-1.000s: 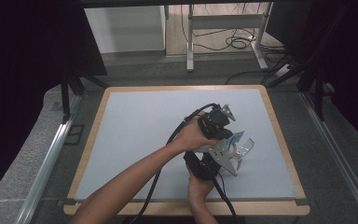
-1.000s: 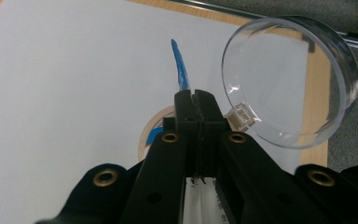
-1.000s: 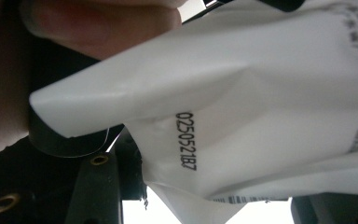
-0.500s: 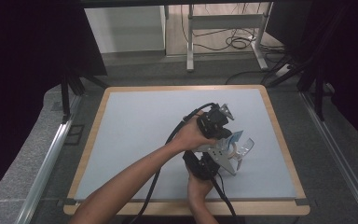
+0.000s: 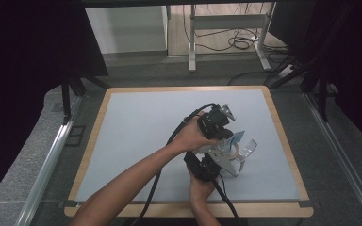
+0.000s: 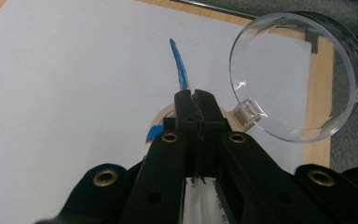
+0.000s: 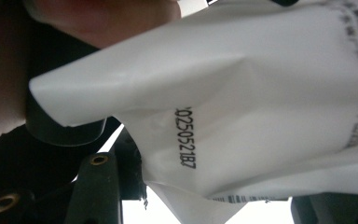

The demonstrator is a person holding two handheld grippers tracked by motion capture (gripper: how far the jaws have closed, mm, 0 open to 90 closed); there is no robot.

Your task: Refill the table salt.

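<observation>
A white packet (image 5: 225, 159) with a printed date code (image 7: 186, 137) is held up over the table between both grippers. Its clear round flip lid (image 6: 298, 70) stands open, seen in the high view as the clear lid (image 5: 248, 148). My left gripper (image 6: 196, 95) is shut on a thin blue strip (image 6: 179, 65) that rises from the packet's opening; from above, the left gripper (image 5: 227, 134) comes at the packet from its far side. My right gripper (image 5: 215, 160) comes from the near side, its jaws half closed on the packet's white body (image 7: 242, 93).
The table (image 5: 136, 132) has a pale blue-grey top and a wooden rim (image 5: 96, 127). Black cables (image 5: 162, 155) trail from both grippers toward the near edge. A hand (image 7: 98, 18) sits close above the packet in the right gripper view.
</observation>
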